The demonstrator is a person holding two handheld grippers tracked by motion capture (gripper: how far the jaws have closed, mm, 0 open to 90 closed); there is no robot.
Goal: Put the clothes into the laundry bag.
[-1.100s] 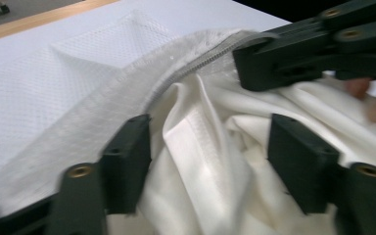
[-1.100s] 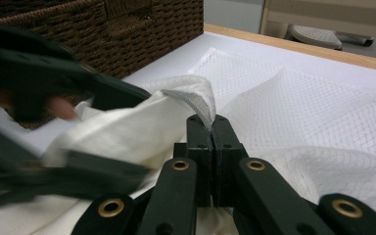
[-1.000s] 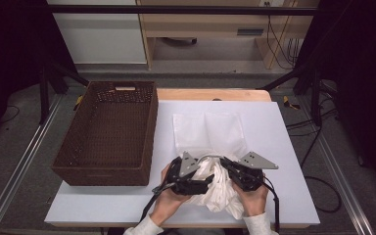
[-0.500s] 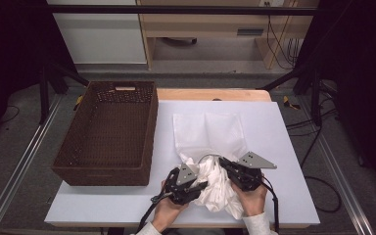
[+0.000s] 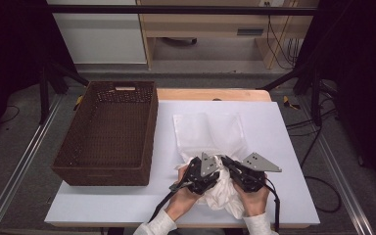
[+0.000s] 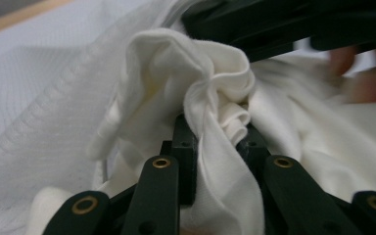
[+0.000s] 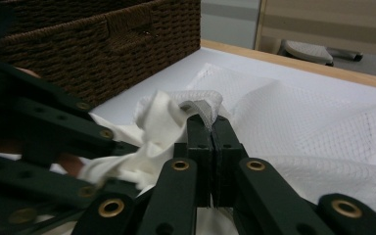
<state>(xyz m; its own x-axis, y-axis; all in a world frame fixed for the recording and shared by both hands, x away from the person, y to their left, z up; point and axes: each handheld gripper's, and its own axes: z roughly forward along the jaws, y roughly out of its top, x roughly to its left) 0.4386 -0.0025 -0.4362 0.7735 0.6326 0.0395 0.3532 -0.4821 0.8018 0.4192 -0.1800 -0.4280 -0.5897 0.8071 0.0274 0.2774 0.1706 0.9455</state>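
A crumpled white cotton cloth (image 5: 220,188) lies bunched at about six o'clock on the white tabletop (image 5: 284,147), partly over the near edge of a flat white mesh bag (image 5: 209,133). The cloth is soft, matte and creased into deep folds, while the mesh bag shows a fine grid weave and a ribbed hem.

The left gripper (image 6: 219,139) has just been closing its jaws; a thick fold of the cloth sits pinched between them and rises in a rumpled knot above the tips. The right gripper (image 7: 210,128) has its jaws pressed almost together on the mesh bag's hem, beside a fold of the cloth.

In the high view both grippers meet over the bundle. A dark brown woven wicker basket (image 5: 108,132) stands at nine o'clock on the tabletop.
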